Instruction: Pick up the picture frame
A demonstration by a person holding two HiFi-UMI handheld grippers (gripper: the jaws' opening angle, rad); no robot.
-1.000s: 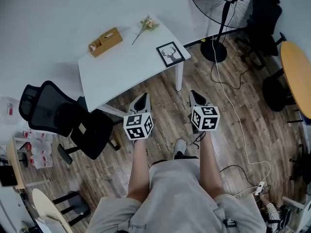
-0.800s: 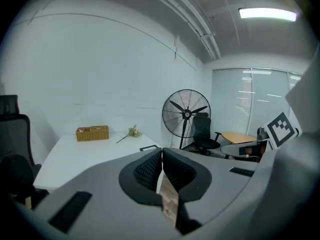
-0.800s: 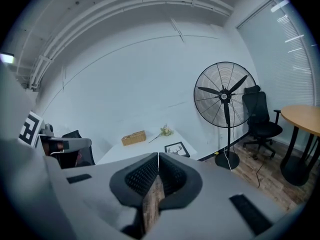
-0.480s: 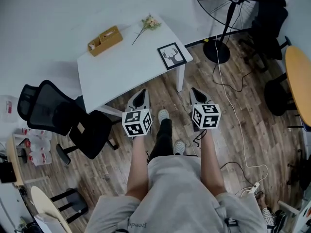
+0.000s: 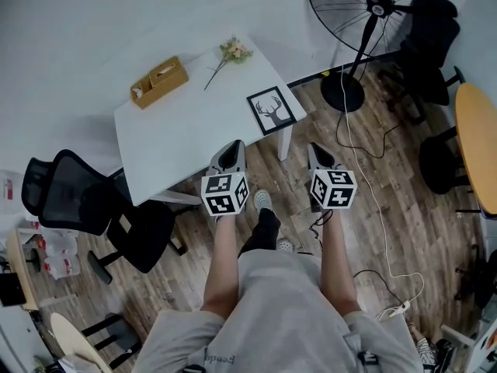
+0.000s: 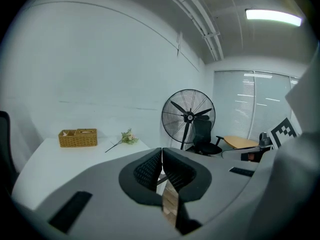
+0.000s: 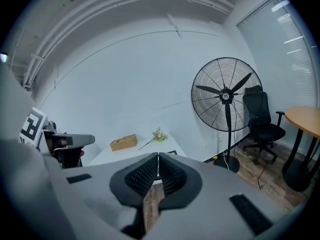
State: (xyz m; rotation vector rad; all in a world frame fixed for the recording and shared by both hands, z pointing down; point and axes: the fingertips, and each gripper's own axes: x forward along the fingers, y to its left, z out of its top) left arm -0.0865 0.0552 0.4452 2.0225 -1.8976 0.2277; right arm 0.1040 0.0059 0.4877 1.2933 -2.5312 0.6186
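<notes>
Both grippers have come closer to the white table [image 5: 186,130] since a second ago. The left gripper [image 5: 234,150] and right gripper [image 5: 316,152] are closed tight and empty, above the wooden floor [image 5: 388,200]. Just ahead, between them and untouched, the picture frame [image 5: 271,109] lies flat at the table's near right corner. A fan [image 5: 366,6] stands beyond.

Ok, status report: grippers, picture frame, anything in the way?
Left gripper shut, empty; right gripper shut, empty. Picture frame flat on table's near corner, untouched. Nothing blocking it; basket and flower lie farther back.
</notes>
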